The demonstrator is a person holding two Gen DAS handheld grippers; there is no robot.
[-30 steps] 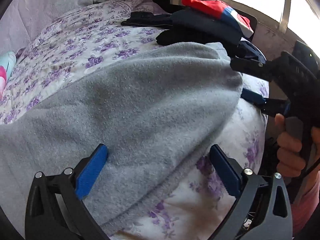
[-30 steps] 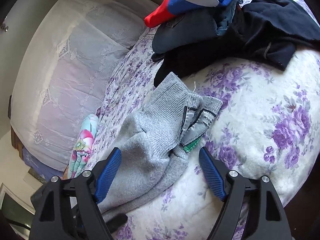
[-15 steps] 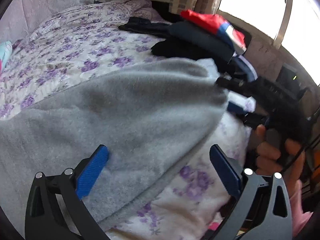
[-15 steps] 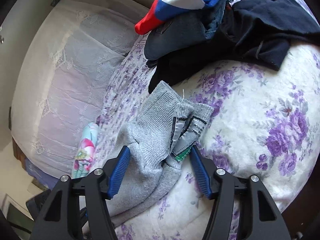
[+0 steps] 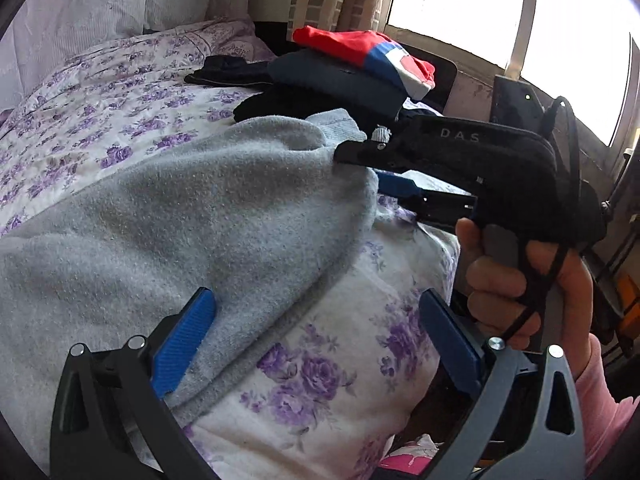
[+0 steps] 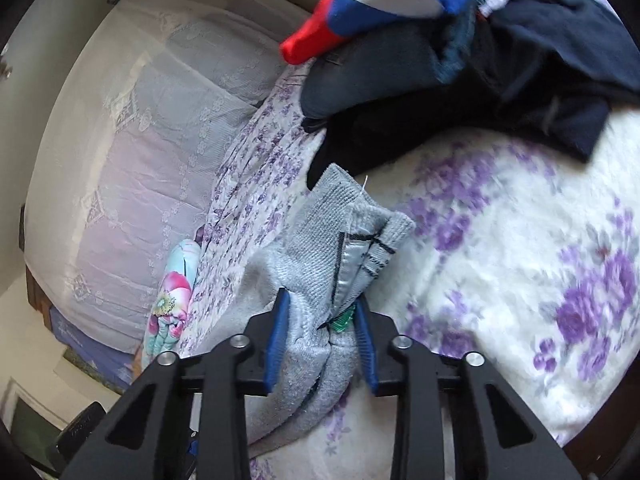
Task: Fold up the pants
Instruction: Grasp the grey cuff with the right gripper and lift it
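left wrist view sits low and close over the bed, facing the window. right wrist view looks down-bed toward the headboard (very near). both share the grey pants and clothes pile.

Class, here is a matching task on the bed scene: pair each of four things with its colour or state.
Things:
1. pants
2. bedspread
3. left gripper
4. right gripper

Descriptions:
A. white with purple flowers
B. jaws wide apart, gripping nothing
C. grey fleece, spread across the bed
D. jaws just closed in, pinching grey fabric at the waistband

Pairs: 1-C, 2-A, 3-B, 4-D
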